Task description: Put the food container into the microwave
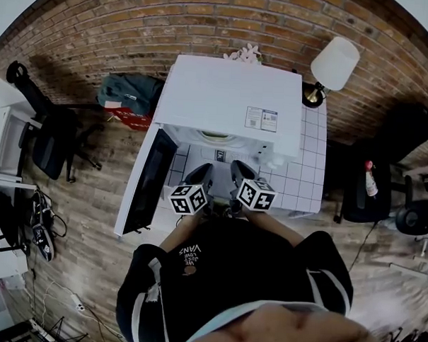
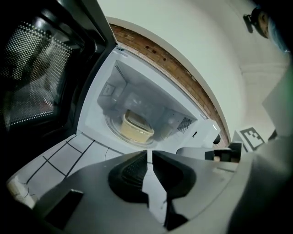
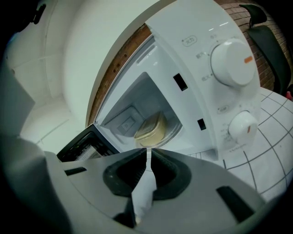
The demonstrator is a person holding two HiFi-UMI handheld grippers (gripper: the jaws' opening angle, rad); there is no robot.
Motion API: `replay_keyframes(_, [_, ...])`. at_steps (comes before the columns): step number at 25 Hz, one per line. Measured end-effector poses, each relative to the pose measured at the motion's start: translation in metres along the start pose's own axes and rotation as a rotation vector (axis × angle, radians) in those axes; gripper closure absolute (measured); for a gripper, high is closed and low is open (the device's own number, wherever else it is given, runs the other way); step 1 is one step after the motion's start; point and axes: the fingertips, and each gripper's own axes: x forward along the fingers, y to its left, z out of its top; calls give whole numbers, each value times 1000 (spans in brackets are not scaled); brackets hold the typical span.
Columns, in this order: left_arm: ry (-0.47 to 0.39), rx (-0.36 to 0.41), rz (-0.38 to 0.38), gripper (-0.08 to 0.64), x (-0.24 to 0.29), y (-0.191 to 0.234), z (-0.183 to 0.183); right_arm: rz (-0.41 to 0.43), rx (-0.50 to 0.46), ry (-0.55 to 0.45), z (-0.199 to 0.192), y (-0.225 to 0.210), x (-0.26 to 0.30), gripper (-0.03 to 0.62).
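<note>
The white microwave [image 1: 231, 97] stands on a white tiled table [image 1: 307, 179] with its door [image 1: 148, 181] swung open to the left. Inside, a cream food container [image 2: 136, 128] with its lid on sits on the glass turntable [image 2: 113, 129]; the right gripper view shows the container [image 3: 151, 128] too. My left gripper [image 1: 202, 175] hovers just outside the opening, shut with nothing between its fingers [image 2: 132, 167]. Beside it, my right gripper [image 1: 240, 172] is also shut and empty, pointing into the cavity. Neither touches the container.
Two white knobs [image 3: 232, 61] are on the microwave's right panel. A lamp [image 1: 334, 62] stands at the table's back right. An office chair [image 1: 49, 135] is at the left, a dark bag [image 1: 129, 92] by the brick wall, another chair [image 1: 414, 211] and a bottle [image 1: 370, 179] at the right.
</note>
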Motion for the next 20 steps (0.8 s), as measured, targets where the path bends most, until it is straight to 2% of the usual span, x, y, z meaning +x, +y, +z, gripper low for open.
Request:
replay_keyframes(10, [-6, -18, 26, 520, -15, -13, -23, 25, 3, 34, -16, -4, -19, 566])
replay_keyframes(20, [3, 10, -4, 520, -22, -12, -17, -5, 11, -1, -17, 0, -24, 566])
